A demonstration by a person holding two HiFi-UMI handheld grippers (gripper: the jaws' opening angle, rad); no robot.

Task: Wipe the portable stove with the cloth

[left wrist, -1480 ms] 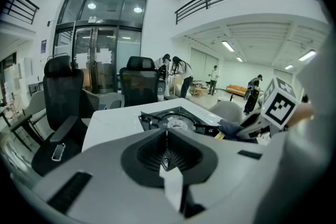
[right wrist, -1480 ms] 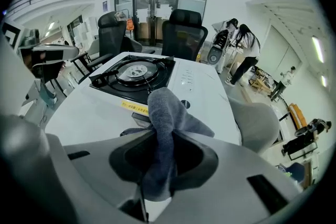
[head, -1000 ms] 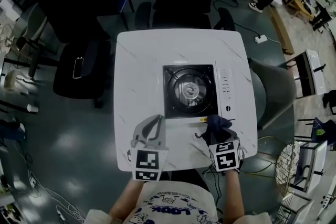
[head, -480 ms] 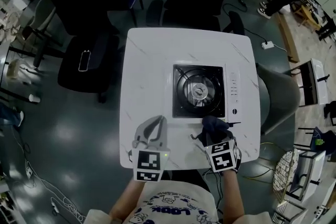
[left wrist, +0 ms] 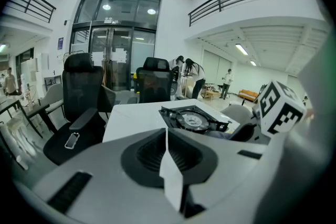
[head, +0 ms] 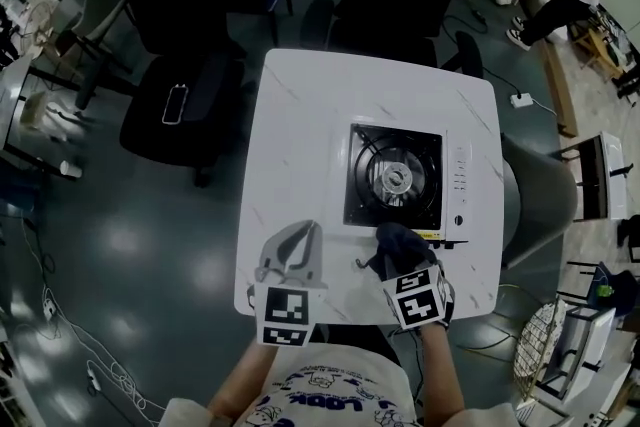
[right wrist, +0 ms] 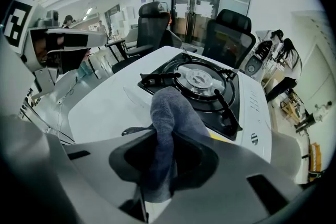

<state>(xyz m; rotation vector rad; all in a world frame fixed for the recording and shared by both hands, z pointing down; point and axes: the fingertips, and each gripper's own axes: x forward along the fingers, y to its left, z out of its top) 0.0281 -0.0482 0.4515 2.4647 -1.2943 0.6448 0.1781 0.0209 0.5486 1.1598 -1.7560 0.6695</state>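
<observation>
While the cloth [head: 400,243] is seen at the near edge of the portable stove [head: 395,177] in the head view, wiping is judged hardly begun. In the left gripper view the left gripper [left wrist: 167,165] is shown closed and empty. Only in the right gripper view is the right gripper [right wrist: 160,165] shown clamped on the cloth

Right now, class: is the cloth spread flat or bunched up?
Bunched up. The cloth is a gathered wad clamped in the right hand-held gripper, at the portable stove's near edge, not laid flat over it.
</observation>
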